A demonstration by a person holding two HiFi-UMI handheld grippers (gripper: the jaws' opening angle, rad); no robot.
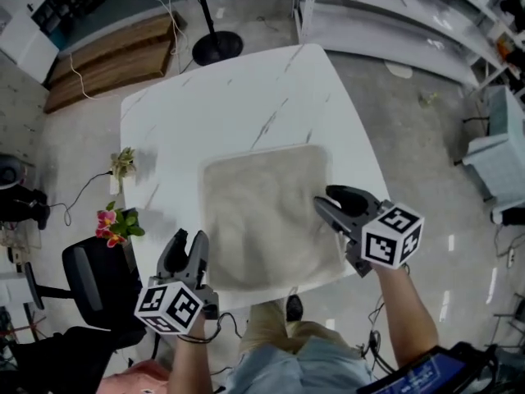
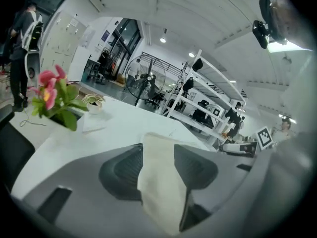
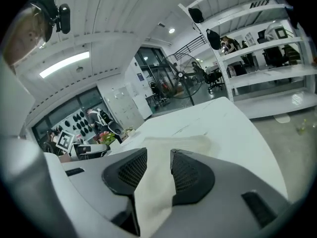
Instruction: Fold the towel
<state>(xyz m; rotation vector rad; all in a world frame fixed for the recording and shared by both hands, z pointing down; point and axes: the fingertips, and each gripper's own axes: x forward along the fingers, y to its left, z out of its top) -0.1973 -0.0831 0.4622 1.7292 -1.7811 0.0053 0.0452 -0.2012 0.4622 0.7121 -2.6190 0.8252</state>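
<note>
table (image 1: pixel 221 113): white marble, open room running across the far half
towel (image 1: pixel 262 212): beige, lying flat near right, reaching the near edge
right gripper (image 1: pixel 332 202): hovering over the towel's right edge, jaws standing apart, clamping nothing
left gripper (image 1: pixel 185 249): head view placing it just beside the towel's left edge; its own view showing cloth in the wide jaw gap, nothing pinched
pink flowers (image 1: pixel 115 224): sitting at the table's left edge

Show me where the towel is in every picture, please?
Head view: the towel lies flat on the white table, near side.
Left gripper view: the towel shows bottom middle, between the jaws.
Right gripper view: the towel shows bottom middle, between the jaws.
Shared landmark: the white table.
</note>
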